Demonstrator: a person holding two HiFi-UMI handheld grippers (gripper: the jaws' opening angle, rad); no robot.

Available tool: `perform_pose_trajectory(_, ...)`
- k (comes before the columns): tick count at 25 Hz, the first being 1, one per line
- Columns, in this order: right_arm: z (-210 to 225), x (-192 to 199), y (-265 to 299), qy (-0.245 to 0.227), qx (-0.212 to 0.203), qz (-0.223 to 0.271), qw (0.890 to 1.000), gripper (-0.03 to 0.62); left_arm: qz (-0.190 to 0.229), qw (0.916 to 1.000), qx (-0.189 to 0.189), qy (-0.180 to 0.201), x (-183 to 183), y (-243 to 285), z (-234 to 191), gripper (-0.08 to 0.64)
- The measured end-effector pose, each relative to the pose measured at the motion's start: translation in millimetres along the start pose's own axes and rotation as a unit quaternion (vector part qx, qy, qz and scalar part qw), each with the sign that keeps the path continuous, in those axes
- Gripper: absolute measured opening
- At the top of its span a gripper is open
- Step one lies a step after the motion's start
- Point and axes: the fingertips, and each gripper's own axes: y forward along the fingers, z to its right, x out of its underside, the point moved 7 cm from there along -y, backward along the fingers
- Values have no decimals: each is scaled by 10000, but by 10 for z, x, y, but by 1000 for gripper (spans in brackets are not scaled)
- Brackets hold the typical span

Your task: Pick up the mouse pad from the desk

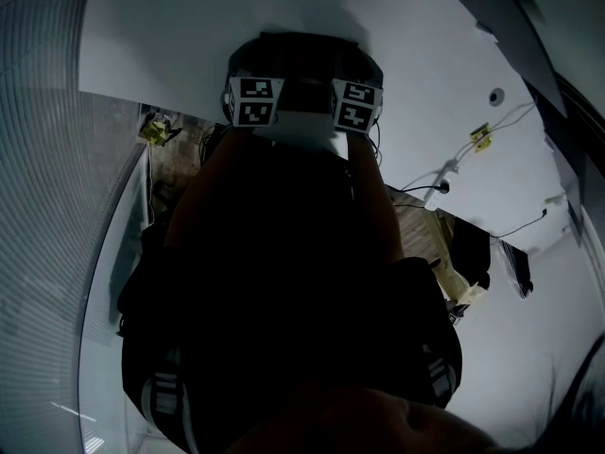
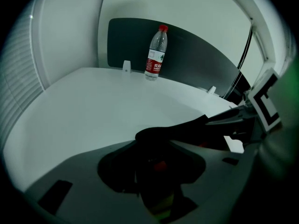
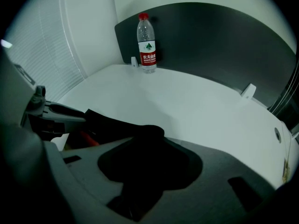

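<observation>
The mouse pad [image 2: 187, 127] is a thin black sheet, and each gripper holds one of its ends. In the left gripper view my left gripper [image 2: 154, 143] is shut on its curled near edge, and the pad runs right toward the other gripper. My right gripper [image 3: 149, 139] is shut on the opposite edge of the pad [image 3: 112, 125], which stretches left just above the white desk [image 3: 201, 111]. In the head view only the two marker cubes [image 1: 253, 100] [image 1: 356, 105] show, side by side, with a dark strip of the pad [image 1: 302, 43] beyond them. My arms hide the jaws there.
A clear water bottle with a red cap [image 2: 155, 52] [image 3: 147, 43] stands upright at the back of the desk against a dark curved divider panel [image 3: 219, 45]. Cables [image 1: 444, 173] run over the desk's right side. A window blind lies to the left.
</observation>
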Motion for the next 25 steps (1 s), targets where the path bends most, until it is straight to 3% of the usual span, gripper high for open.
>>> perform_pose_trajectory(8, -50, -32, -7, -132, -57, 59, 9999, 101, -32, 9998, 106, -142, 7, -4, 41, 92)
perform_pose_trajectory(25, -87, -69, -72, -225, -237, 117, 9994, 64, 44, 9994, 312, -166, -13, -66, 63, 66)
